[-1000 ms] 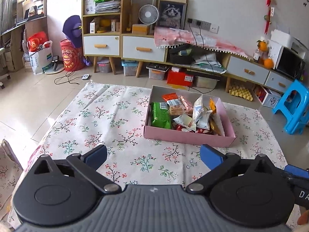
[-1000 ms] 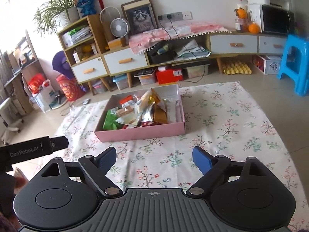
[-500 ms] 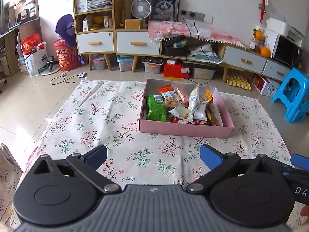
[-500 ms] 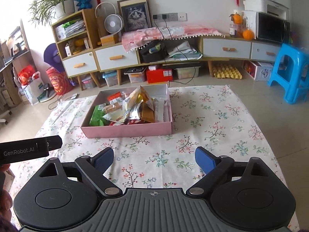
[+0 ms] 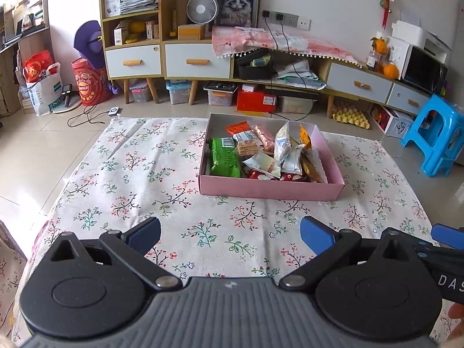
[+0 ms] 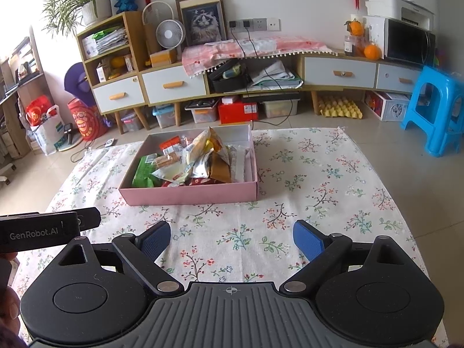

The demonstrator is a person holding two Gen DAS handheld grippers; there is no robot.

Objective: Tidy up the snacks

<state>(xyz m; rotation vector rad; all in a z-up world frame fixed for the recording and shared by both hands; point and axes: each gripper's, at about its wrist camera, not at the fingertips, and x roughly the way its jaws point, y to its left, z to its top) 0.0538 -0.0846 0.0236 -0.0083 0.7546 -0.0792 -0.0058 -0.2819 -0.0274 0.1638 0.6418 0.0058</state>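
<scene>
The pink box (image 5: 271, 190) heaped with snack packets (image 5: 261, 152) sits toward the far side of the floral cloth (image 5: 139, 174), bare cloth all round it, while the left tool (image 5: 230, 233) and right tool (image 6: 232, 239) hang wide, gripping nothing, near the cloth's front edge.

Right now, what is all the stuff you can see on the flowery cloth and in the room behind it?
box: one, pink, on the flowery cloth, open on top
snack packets: a heap, too jumbled to count, green, orange, silver and yellow, inside the box
cloth: one, white with flowers, spread under the box
stool: one, blue, on the floor at the right
fan: one, white, on the cabinet
cat picture: one, dark frame, leaning on the wall
oranges: at least two, by the microwave
left gripper: open, empty, above the cloth
right gripper: open, empty, above the cloth
</scene>
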